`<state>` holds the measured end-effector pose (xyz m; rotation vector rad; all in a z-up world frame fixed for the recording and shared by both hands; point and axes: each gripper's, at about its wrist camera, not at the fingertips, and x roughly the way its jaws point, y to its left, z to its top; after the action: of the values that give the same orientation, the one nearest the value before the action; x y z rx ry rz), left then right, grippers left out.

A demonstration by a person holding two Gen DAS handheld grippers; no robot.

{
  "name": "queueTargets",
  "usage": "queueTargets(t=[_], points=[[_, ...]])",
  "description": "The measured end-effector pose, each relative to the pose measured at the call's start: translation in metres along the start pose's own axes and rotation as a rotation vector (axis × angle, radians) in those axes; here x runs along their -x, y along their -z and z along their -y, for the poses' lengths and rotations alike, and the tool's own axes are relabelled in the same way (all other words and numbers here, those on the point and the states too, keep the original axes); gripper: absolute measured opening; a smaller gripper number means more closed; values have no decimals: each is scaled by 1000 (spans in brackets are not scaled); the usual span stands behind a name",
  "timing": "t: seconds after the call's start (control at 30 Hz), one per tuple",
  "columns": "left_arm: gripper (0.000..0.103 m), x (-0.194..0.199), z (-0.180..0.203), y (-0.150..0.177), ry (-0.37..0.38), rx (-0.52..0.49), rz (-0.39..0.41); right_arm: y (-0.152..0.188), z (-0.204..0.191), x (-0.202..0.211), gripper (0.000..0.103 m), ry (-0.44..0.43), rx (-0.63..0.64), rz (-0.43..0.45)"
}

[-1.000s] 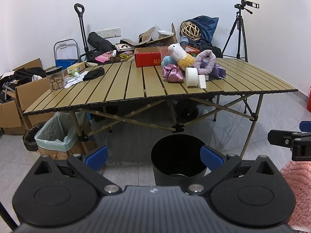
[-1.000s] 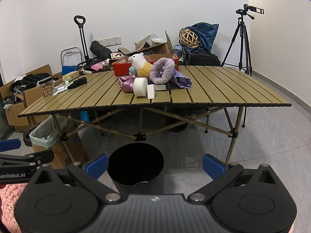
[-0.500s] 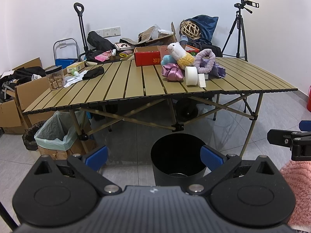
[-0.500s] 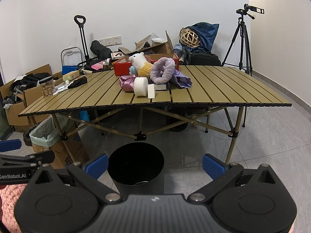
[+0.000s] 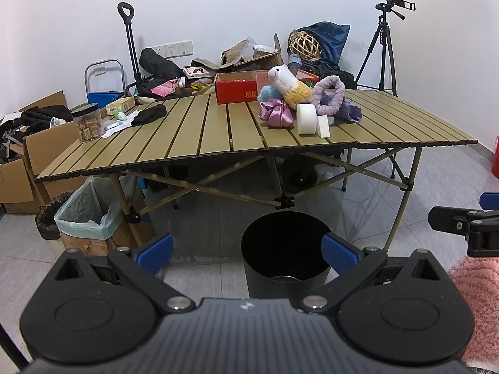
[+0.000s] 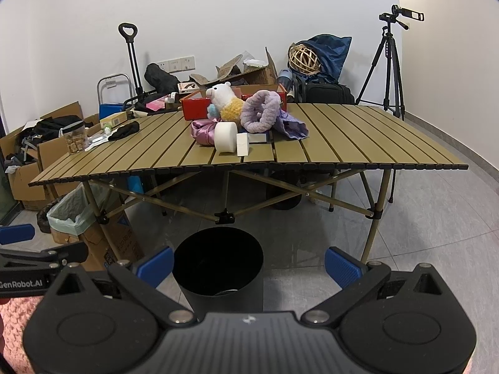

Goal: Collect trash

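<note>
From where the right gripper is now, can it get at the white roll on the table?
Probably yes. The right gripper is open and empty, and the white roll stands near the table's front edge, nothing before it. The black bin stands lower, between them.

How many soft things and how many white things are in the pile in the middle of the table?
Soft things: 4 - llama plush, purple fuzzy ring, pink satin bow, purple cloth
White things: 2 - round roll, small box
Total: 6
</note>
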<state>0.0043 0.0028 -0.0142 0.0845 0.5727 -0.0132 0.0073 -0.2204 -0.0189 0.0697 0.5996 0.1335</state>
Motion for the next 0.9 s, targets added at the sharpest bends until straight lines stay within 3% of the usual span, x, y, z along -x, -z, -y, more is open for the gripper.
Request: queueTargets(t=[0.9], points=[[103, -14, -1, -4, 10, 12, -57, -4, 1, -14, 103, 3, -2, -43]])
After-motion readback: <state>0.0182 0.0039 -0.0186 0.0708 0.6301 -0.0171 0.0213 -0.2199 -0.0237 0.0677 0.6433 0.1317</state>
